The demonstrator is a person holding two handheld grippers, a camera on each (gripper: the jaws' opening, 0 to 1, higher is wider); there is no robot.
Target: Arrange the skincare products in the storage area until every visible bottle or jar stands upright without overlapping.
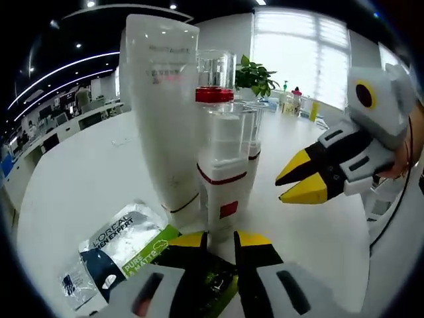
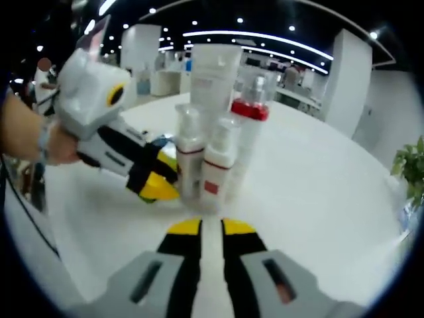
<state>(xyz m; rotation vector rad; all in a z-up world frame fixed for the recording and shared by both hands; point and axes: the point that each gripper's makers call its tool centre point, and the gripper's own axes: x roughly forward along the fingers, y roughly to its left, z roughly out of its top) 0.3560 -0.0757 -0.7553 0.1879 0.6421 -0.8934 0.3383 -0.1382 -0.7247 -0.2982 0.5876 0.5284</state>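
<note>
A tall white tube (image 1: 162, 112) (image 2: 215, 73) stands upright on the white table (image 1: 79, 179). Pressed against it are a clear bottle with a red collar (image 1: 215, 93) (image 2: 250, 109) and two white pump bottles with red bands (image 1: 225, 165) (image 2: 190, 152) (image 2: 218, 162), all upright in a tight cluster. A silver, blue and green sachet (image 1: 126, 245) lies flat, running under my left gripper (image 1: 220, 240), whose jaws stand a narrow gap apart just short of the bottles. My right gripper (image 2: 212, 228) (image 1: 291, 185), narrowly open and holding nothing, points at the cluster from the other side.
A potted plant (image 1: 255, 76) (image 2: 411, 165) and small bottles (image 1: 295, 99) stand farther off. A hand (image 2: 53, 146) holds the left gripper (image 2: 156, 182). Bare table (image 2: 318, 199) lies to both sides of the cluster. Desks fill the office behind.
</note>
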